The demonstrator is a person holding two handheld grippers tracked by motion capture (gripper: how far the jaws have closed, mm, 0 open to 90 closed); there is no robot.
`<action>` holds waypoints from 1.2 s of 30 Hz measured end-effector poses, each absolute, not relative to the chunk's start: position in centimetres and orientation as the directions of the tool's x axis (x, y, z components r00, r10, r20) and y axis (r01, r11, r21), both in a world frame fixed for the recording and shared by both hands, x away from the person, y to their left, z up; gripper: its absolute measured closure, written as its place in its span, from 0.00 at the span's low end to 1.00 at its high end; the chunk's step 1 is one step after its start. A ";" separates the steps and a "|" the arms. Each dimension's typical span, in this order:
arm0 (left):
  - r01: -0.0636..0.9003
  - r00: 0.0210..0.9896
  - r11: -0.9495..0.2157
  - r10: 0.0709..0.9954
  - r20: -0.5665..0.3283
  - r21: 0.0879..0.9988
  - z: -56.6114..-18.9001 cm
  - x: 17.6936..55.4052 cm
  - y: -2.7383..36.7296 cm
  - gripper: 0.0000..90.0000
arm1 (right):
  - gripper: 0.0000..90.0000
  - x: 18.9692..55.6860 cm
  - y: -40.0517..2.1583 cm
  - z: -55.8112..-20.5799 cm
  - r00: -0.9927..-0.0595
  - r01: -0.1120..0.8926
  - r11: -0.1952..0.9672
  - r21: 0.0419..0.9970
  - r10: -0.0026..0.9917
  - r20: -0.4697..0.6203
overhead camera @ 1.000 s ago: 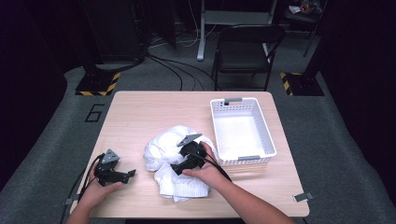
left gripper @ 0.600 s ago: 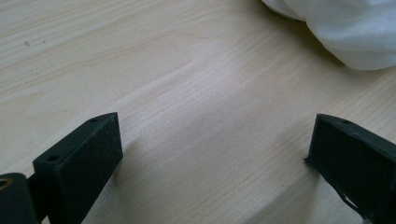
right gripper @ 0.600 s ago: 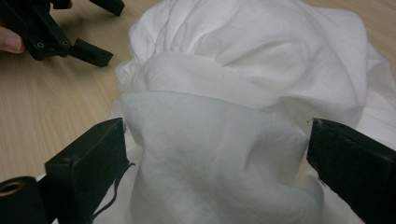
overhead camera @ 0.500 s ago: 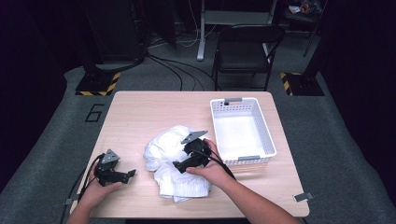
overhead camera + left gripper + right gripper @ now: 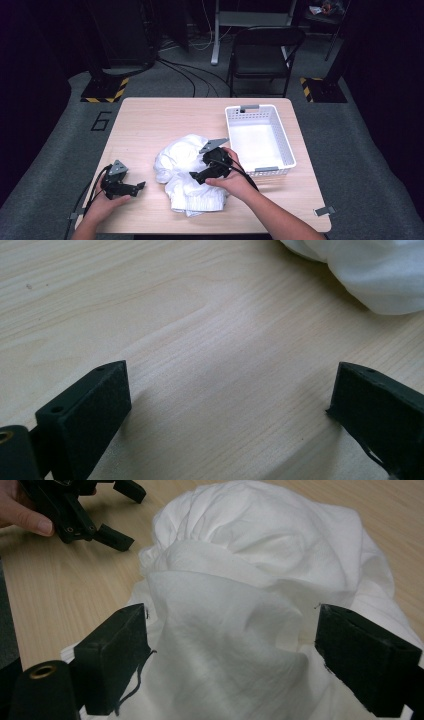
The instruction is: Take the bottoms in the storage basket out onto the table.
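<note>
A crumpled white cloth (image 5: 187,172) lies in a heap at the middle of the wooden table (image 5: 165,122). My right gripper (image 5: 197,176) hovers over the heap with its jaws open wide; in the right gripper view the cloth (image 5: 240,605) lies between and beyond my gripper (image 5: 230,660) jaws, nothing clamped. My left gripper (image 5: 139,186) rests on the table near the front left, open, pointing toward the cloth. In the left gripper view the gripper (image 5: 227,410) has bare wood between its jaws, and a fold of cloth (image 5: 370,275) lies at the top right.
A white slatted plastic basket (image 5: 280,130) stands empty on the table's right side, just beyond my right hand. A black folding chair (image 5: 262,50) and cables sit on the floor behind the table. The other hand's gripper (image 5: 90,510) appears at the right gripper view's top left.
My right gripper has shifted slightly left and toward the front over the cloth heap. The left gripper has stayed where it was.
</note>
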State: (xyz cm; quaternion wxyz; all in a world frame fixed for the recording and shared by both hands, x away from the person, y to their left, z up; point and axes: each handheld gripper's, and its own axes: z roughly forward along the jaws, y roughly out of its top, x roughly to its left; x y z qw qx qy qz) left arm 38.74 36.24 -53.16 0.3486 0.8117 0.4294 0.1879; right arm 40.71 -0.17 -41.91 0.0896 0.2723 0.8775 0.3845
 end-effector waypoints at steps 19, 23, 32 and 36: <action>0.566 0.561 -0.389 0.828 0.006 0.726 -53.2 38.7 36.2 0.03 | 0.20 39.5 -2.9 -41.2 -0.860 0.372 0.536 0.758 0.506 0.065; 0.566 0.561 -0.389 0.828 0.006 0.727 -53.2 38.7 36.2 0.03 | 0.20 39.0 -3.4 -41.3 -0.868 0.353 0.542 0.762 0.493 0.051; 0.566 0.560 -0.388 0.828 0.005 0.727 -53.2 38.7 36.2 0.03 | 0.20 37.7 -4.6 -42.0 -0.870 0.343 0.535 0.772 0.491 0.046; 0.567 0.560 -0.389 0.828 0.006 0.727 -53.2 38.7 36.2 0.03 | 0.22 37.3 -5.0 -42.3 -0.868 0.344 0.525 0.779 0.494 0.051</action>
